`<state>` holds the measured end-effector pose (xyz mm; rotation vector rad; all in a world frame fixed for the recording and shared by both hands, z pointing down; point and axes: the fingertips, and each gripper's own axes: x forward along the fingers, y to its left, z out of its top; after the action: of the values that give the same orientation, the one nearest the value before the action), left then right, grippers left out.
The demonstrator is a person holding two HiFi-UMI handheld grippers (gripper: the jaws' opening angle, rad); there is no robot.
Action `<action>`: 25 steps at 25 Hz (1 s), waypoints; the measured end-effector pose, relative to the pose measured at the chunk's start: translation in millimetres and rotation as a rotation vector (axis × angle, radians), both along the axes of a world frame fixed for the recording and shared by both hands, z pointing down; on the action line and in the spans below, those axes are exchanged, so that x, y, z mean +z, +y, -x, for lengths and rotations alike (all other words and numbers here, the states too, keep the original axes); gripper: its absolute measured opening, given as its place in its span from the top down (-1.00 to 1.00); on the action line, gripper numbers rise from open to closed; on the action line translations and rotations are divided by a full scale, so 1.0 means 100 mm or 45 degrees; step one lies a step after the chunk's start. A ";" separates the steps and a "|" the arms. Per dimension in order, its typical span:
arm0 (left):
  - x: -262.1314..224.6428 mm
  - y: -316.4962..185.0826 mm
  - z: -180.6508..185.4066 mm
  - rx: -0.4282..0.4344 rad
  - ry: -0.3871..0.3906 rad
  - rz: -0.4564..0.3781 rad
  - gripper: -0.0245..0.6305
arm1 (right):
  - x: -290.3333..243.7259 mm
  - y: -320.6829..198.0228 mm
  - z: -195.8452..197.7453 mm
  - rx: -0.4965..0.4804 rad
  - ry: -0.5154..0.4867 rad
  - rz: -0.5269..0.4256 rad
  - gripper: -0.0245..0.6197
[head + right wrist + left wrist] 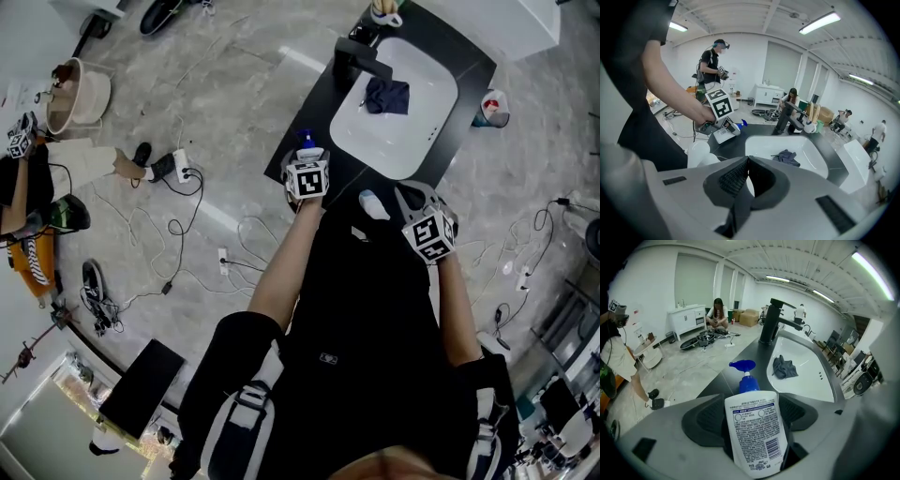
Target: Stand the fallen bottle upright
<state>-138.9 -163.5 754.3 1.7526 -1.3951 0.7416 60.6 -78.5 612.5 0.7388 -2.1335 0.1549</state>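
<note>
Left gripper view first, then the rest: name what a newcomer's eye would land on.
The white pump bottle with its blue pump fills the left gripper view, clamped between the fingers of the left gripper over the dark counter. Beyond it, a dark cloth lies in the white sink by a black faucet. The right gripper is shut and empty.

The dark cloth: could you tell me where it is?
Head view, upper right: the cloth lies in the white sink, close beside the black faucet.
</note>
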 end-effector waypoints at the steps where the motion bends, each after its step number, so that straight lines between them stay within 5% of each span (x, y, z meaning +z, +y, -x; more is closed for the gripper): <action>1: -0.06 -0.01 0.00 0.012 -0.005 -0.034 -0.13 | 0.00 0.01 0.00 -0.002 -0.001 -0.003 0.74; 8: -0.39 -0.11 -0.04 0.103 -0.024 -0.241 -0.13 | 0.00 0.03 0.05 -0.010 -0.015 -0.017 0.74; 25: -0.59 0.29 0.04 0.140 -0.041 -0.412 -0.13 | 0.03 0.14 0.04 -0.001 -0.011 -0.031 0.74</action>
<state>-143.2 -134.7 695.8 2.0883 -1.5160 0.6302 56.6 -64.2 615.6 0.7529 -2.1475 0.1319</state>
